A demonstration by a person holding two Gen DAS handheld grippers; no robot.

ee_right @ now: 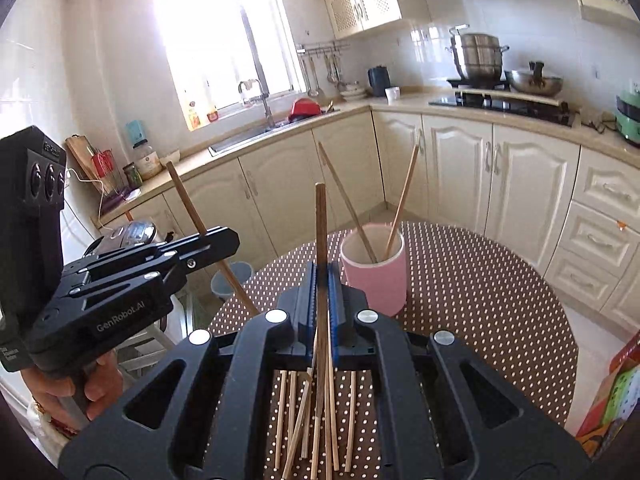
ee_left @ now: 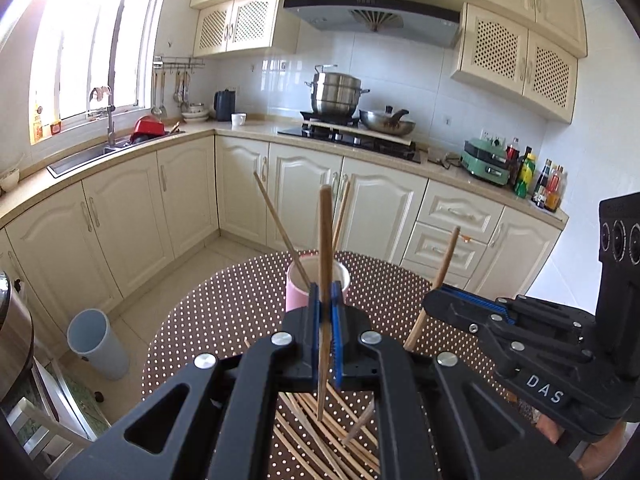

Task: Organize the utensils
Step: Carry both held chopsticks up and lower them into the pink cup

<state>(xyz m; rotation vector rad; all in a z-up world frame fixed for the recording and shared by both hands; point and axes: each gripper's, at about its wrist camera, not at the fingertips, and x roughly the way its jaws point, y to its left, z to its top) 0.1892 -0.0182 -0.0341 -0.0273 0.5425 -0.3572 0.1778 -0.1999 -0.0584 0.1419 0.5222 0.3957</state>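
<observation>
A pink cup stands on the polka-dot table with two chopsticks leaning in it. My left gripper is shut on a wooden chopstick, held upright just in front of the cup. My right gripper is shut on another chopstick, upright, left of the cup. Each gripper shows in the other's view, the right one and the left one. Several loose chopsticks lie on the table under the grippers.
Cream kitchen cabinets and a counter with a sink and stove run behind the table. A grey-blue bin stands on the floor at the left. A colourful box sits at the table's right edge.
</observation>
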